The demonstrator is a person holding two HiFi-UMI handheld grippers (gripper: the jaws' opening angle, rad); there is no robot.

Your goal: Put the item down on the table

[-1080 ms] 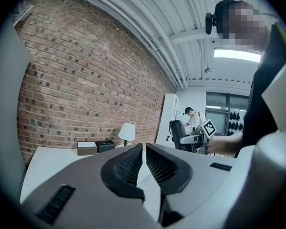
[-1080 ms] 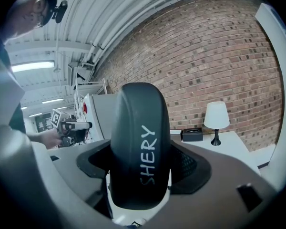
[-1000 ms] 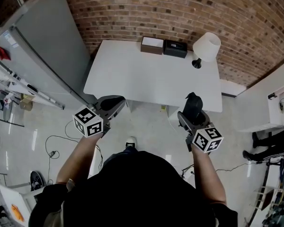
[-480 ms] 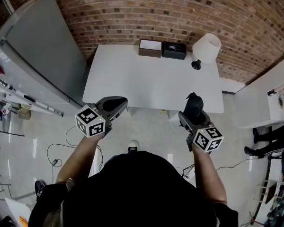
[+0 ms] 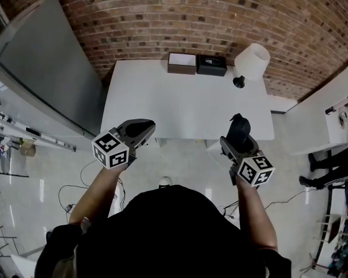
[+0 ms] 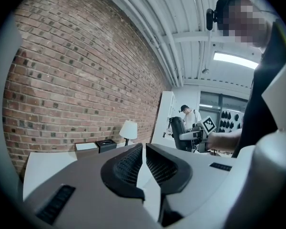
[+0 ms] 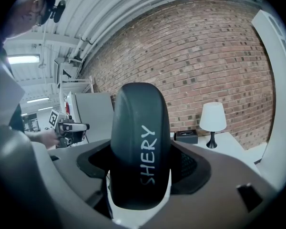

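R tongs (image 7: 141,160): 1 case (image 7: 139,113), L tongs (image 6: 144,149) closed

Item (image 7: 140,147): black, white lettering "SHERY".
Table (image 5: 180,106): plain white.
Far wall (image 5: 191,16): red-brown brick, pale mortar.
Lamp (image 5: 250,59): white shade, black base.
Left box (image 5: 181,63): brown, white top.
Right box (image 5: 212,65): black.
Left gripper (image 6: 144,151): grey body, black ribbed pads.
Right gripper (image 5: 236,136): black-and-white square markers on cube.

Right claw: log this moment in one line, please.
right claw: shut on black case | black case: not yet on table, near its front edge | left claw: shut, empty
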